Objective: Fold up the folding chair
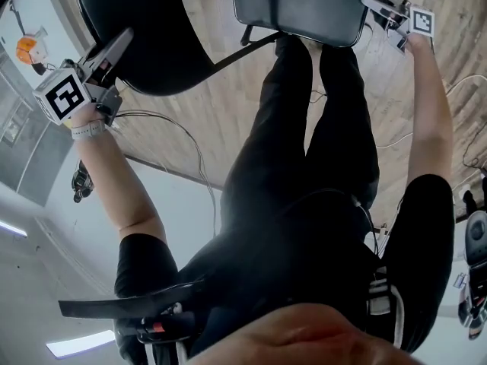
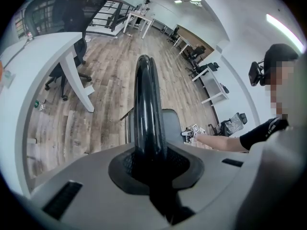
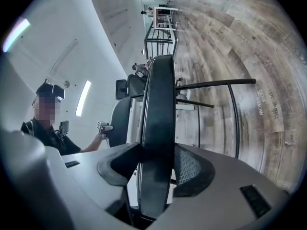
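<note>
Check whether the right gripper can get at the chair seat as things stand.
Yes, it seems so: the chair seat already stands edge-on between the right gripper's fingers, which look closed on both its faces, and nothing blocks the way.

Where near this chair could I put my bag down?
Bare wooden floor lies between the black backrest and the person's legs, and a narrower strip between legs and right arm. Crowded: under the seat; cables cross beside both arms.

An open office, shown by its white desk (image 2: pixel 48 49), mesh swivel chair (image 2: pixel 57 11) and wood-plank floor (image 2: pixel 110 75).
</note>
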`<state>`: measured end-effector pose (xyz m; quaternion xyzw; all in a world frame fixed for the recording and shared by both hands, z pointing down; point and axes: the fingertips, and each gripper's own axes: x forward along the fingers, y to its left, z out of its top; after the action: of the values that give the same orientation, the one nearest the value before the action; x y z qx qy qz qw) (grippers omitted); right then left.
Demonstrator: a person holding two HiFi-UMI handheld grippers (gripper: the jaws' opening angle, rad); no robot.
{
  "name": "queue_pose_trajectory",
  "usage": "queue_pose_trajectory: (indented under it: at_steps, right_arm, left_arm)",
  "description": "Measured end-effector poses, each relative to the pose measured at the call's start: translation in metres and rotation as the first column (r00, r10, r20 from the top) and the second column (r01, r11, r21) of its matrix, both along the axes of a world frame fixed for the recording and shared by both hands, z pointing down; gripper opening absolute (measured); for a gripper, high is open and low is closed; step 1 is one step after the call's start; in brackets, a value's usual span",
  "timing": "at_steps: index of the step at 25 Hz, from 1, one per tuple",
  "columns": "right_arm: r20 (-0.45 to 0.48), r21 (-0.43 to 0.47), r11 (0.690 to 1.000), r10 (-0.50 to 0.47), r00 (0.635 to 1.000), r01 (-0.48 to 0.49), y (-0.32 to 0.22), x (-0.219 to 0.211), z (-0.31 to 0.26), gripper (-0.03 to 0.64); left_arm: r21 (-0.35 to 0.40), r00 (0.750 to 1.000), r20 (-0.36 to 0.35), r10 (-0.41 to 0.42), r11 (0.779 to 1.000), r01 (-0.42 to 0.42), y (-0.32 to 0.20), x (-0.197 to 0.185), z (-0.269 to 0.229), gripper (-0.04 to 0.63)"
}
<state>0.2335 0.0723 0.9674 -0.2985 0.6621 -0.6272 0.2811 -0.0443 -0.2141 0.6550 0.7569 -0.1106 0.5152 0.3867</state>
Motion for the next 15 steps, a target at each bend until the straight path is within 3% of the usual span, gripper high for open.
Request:
queue_pose_trajectory:
  at_steps: [8, 15]
  right_arm:
    - [0.032, 0.136, 0.988, -0.076, 0.997, 0.071, -0.041, -0.045, -0.093, 0.169]
    - [0.048, 0.279, 0.948, -0.171, 0.984, 0.151, -0.109, -0.114, -0.184, 0.115]
  left_arm:
    - [0.067, 0.999, -0.008, 0.038, 0.997, -0.038, -0.014, -0.01, -0.048, 0.057]
    - [0.118, 1.0, 0.0, 0.025, 0.993, -0.025, -0.049, -0.05, -0.095, 0.057]
